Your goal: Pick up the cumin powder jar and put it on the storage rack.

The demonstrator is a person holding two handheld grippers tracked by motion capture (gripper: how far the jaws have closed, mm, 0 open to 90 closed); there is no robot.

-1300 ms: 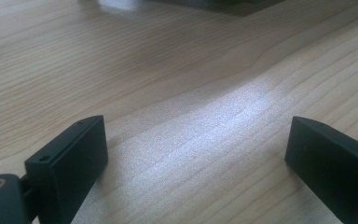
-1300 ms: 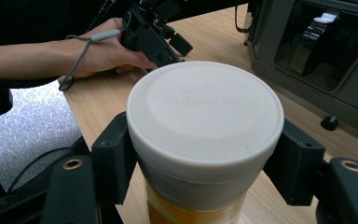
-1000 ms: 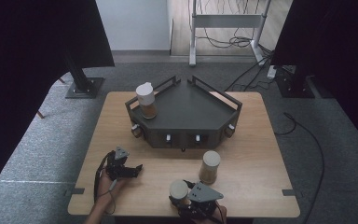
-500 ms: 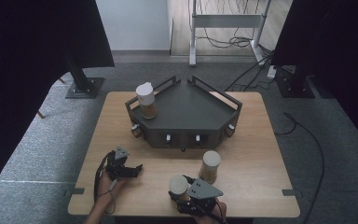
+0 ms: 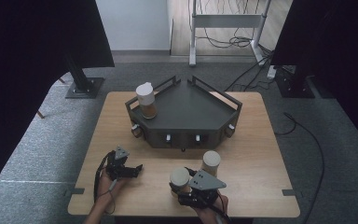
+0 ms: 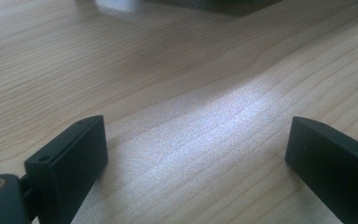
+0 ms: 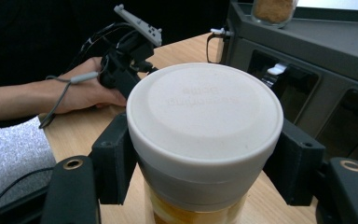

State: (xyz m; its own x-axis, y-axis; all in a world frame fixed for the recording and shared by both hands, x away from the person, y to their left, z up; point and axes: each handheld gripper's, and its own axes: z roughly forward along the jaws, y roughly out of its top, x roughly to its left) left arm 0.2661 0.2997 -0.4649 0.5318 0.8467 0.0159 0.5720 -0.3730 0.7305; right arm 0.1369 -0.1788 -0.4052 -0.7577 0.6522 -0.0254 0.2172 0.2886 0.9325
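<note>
Lifting item: white-lidded jar [image 7: 204, 140], clamped between the right hand-held gripper [image 5: 186, 186] jaws near the desk [image 5: 261, 186] front edge. Left hand-held gripper [image 5: 133, 170] is resting wide, empty. Step judged: carrying the jar. Next move is likely calling for level transport onto the dark tray [image 5: 191, 105], clearing the second jar [image 5: 210, 162].

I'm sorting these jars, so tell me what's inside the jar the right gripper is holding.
The jar clamped in the right gripper shows something yellowish-amber through its clear wall below the white lid. The lid covers the top and the frame cuts off the base, so fill level and exact contents stay hidden.
</note>
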